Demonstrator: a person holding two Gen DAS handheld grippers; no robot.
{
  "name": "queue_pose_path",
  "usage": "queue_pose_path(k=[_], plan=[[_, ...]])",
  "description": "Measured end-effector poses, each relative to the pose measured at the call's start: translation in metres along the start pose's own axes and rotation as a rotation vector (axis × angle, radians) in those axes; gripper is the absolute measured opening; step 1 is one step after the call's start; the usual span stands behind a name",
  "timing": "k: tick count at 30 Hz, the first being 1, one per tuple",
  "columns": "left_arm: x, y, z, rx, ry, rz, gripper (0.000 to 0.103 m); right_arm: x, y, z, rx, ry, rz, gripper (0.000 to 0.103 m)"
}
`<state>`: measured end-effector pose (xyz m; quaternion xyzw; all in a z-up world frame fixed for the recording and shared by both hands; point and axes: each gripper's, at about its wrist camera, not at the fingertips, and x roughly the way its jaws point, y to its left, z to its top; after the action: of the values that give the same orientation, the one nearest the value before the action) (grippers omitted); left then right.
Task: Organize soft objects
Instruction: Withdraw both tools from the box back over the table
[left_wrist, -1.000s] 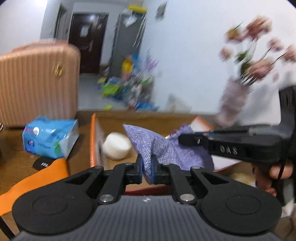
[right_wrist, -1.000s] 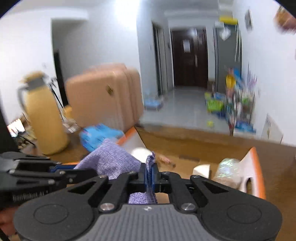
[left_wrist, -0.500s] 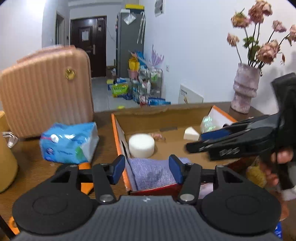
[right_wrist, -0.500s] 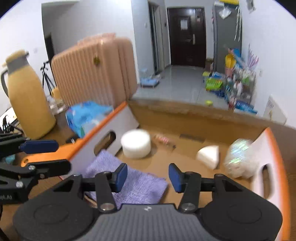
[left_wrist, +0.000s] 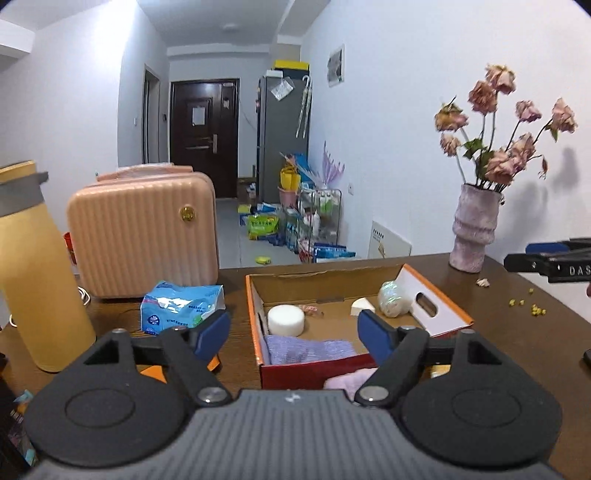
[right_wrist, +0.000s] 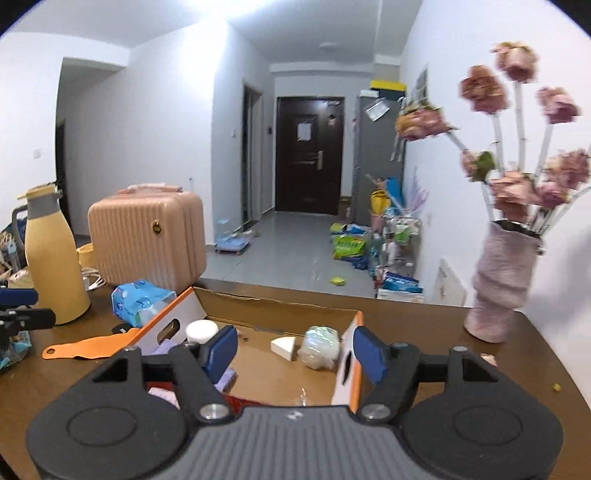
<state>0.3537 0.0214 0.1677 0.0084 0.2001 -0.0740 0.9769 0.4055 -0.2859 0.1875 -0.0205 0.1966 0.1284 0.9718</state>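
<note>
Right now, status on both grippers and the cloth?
Left gripper, right gripper: jaws opening, nothing between. Purple cloth flat in box. Nothing in the way.

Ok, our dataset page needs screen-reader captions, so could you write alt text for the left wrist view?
A folded purple woven cloth lies in the near end of an open orange-rimmed cardboard box on a brown table, and the left tool, its jaws opening and holding nothing, is in front of it. A white foam cylinder sits behind the cloth.
</note>
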Motion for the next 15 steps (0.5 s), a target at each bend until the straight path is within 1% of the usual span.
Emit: queue_pose_path(k=[2, 3, 6, 9, 10, 13, 15], plan=[[-0.017, -0.009, -0.003, 0.002, -0.029, -0.005, 0.084, -0.02, 0.0, -0.007, -0.003, -0.029, -0.001, 0.069], [-0.024, -0.012, -0.006, 0.002, -0.039, -0.004, 0.084, -0.029, 0.001, -0.011, -0.004, -0.046, -0.004, 0.07], [-0.042, -0.025, -0.026, 0.02, -0.06, 0.006, 0.088, -0.053, 0.009, -0.03, -0.005, -0.089, -0.007, 0.073], [-0.056, -0.037, -0.06, 0.042, -0.036, 0.032, 0.088, -0.078, 0.019, -0.061, -0.017, -0.122, 0.013, 0.074], [-0.062, -0.041, -0.073, 0.044, -0.029, 0.03, 0.088, -0.086, 0.024, -0.075, -0.022, -0.125, 0.016, 0.074], [-0.083, -0.052, -0.11, 0.038, -0.005, -0.004, 0.088, -0.107, 0.037, -0.113, -0.013, -0.127, 0.036, 0.074], [-0.095, -0.056, -0.132, 0.013, 0.009, -0.021, 0.088, -0.119, 0.046, -0.139, 0.011, -0.116, 0.045, 0.074]])
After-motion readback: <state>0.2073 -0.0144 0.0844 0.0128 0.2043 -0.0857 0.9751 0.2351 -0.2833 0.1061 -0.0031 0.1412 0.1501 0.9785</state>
